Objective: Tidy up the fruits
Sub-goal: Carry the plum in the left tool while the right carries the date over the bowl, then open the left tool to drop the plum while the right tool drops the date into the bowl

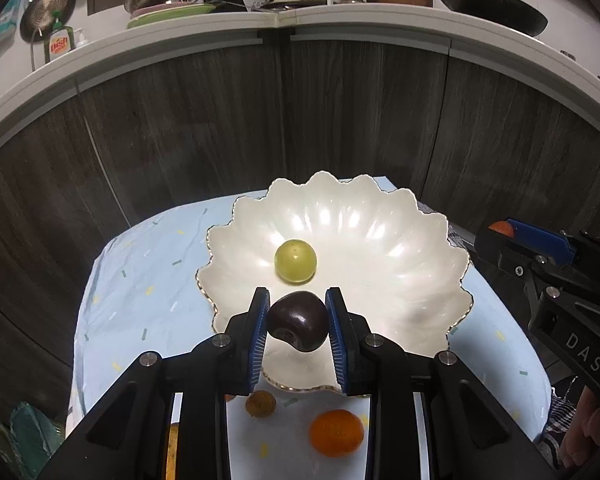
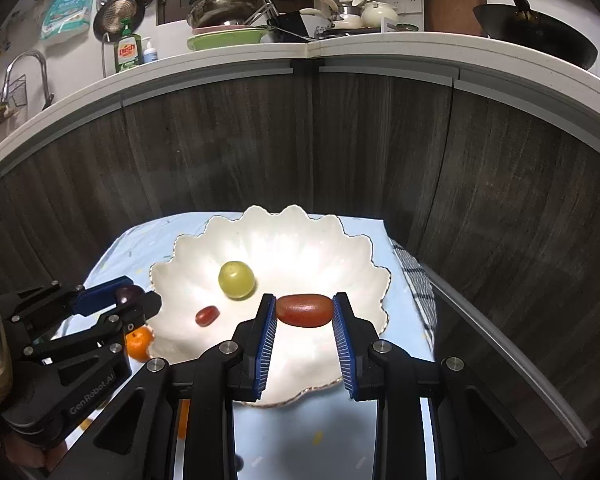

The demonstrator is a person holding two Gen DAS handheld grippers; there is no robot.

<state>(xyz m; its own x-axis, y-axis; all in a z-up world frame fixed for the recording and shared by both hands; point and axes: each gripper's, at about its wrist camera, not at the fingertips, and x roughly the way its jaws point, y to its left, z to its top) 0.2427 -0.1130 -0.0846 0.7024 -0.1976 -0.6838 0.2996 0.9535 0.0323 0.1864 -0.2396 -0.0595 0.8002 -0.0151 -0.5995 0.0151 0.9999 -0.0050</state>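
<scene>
Between the left gripper's [image 1: 297, 312] pads a dark plum [image 1: 297, 326] is clamped over the bowl's [image 1: 400, 280] near rim; an oblong red fruit [image 2: 304, 310] is pinched by the right gripper [image 2: 304, 312]. Farther in, a green grape [image 1: 295, 261] is seen by both views, a small red fruit [image 2: 207, 316] by the right only.

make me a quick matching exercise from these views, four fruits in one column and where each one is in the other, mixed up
Fruits:
1. green grape
2. dark plum
3. oblong red fruit
4. mandarin

Places:
A. on the cloth, outside the plate
B. between the left gripper's fingers
C. lying loose in the white scalloped plate
D. between the right gripper's fingers

Pairs: 1-C, 2-B, 3-D, 4-A
</scene>
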